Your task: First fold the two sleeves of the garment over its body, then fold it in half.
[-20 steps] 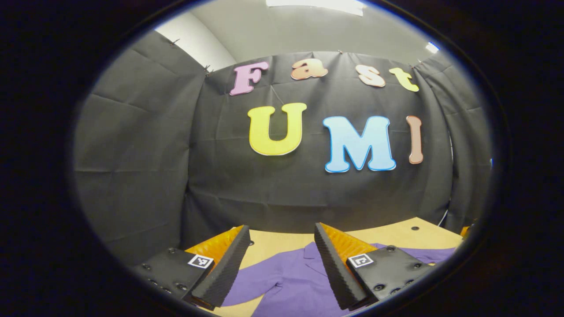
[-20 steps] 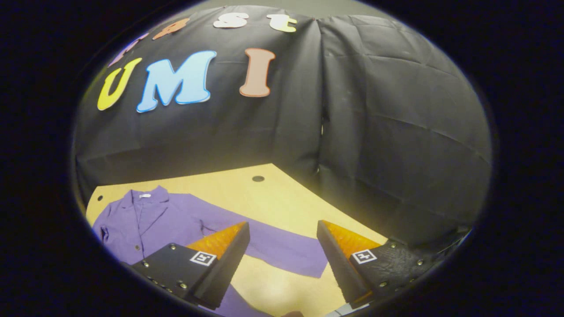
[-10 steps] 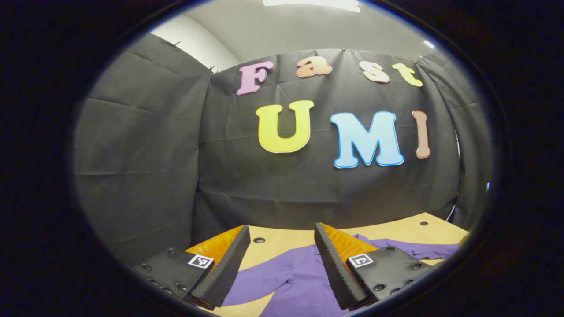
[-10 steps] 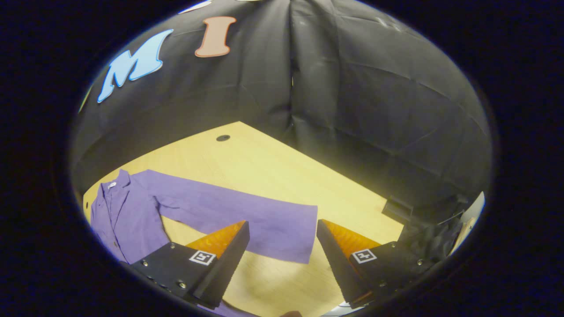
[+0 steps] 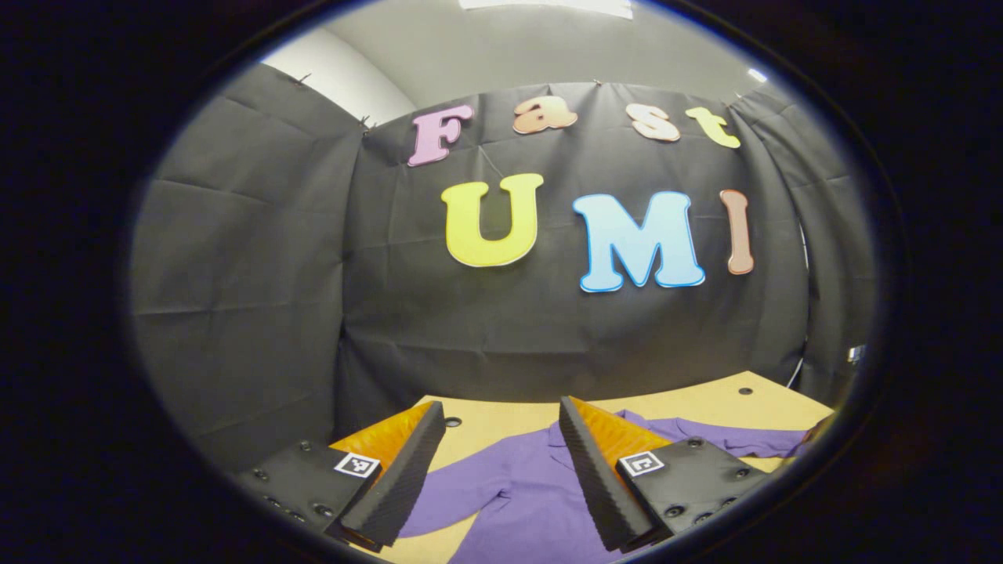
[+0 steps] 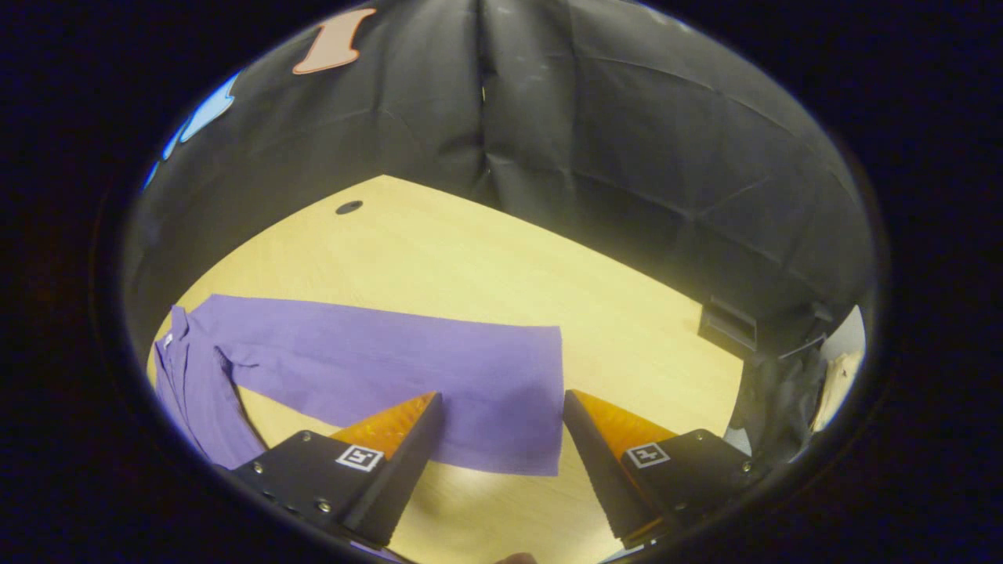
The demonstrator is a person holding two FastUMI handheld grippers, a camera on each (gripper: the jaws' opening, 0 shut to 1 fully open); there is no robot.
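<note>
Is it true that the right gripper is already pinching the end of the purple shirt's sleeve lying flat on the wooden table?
Not quite. In the right gripper view the right gripper is open, its fingers apart above the sleeve end, not pinching it. The purple shirt does lie flat on the wooden table.

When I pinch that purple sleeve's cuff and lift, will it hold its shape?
Probably not. The sleeve lies flat on the table like thin cloth, so it should droop from the right gripper. Likely light; the shirt body may drag along.
</note>
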